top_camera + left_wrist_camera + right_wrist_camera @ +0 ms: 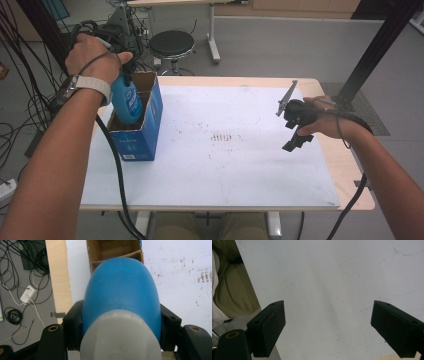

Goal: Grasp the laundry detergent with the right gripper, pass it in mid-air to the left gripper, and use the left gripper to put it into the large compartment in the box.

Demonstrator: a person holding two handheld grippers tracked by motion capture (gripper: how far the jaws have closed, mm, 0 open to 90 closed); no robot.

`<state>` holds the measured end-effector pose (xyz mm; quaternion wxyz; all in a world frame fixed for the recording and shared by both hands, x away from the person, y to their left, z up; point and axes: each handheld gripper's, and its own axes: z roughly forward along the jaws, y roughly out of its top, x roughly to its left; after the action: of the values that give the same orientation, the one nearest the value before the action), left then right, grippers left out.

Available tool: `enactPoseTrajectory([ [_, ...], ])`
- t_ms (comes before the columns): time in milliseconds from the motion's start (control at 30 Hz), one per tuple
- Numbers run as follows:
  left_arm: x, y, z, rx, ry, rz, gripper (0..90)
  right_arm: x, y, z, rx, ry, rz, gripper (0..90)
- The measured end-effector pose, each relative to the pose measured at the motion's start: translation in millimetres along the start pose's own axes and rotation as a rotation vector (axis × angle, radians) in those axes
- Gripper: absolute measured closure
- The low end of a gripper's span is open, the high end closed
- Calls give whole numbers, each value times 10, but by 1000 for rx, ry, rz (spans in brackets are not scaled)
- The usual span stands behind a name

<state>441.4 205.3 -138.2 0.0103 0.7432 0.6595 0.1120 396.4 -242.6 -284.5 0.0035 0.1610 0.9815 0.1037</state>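
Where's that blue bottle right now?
The blue bottle is at the table's left side in the high view, gripped by the left claw and partly lowered into the open blue cardboard box.

One blue bottle (125,100) with one whitish cap (120,337) stands partly inside one blue cardboard box (141,130), the sole box on the table. There is one table (345,165), covered by one white sheet (225,170). Two grippers are in play: one left gripper (120,322) and one right gripper (329,325), each with two black jaws, which makes four jaws in all. Two forearms come in from below, with one pale watch strap (95,84) on the left wrist. Behind the table stands one round black stool (171,45). On the floor at the left lie many dark cables (15,315), too tangled to count.
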Motion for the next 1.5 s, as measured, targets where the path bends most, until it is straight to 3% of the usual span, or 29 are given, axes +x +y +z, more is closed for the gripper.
enactPoseTrajectory([
  [333, -17, -17, 163, 16, 0, 6, 371, 2, -19, 16, 10, 0, 9, 125],
  [1500, -94, -67, 652, 0, 3, 14, 371, 24, -31, 84, 13, 4, 14, 124],
])
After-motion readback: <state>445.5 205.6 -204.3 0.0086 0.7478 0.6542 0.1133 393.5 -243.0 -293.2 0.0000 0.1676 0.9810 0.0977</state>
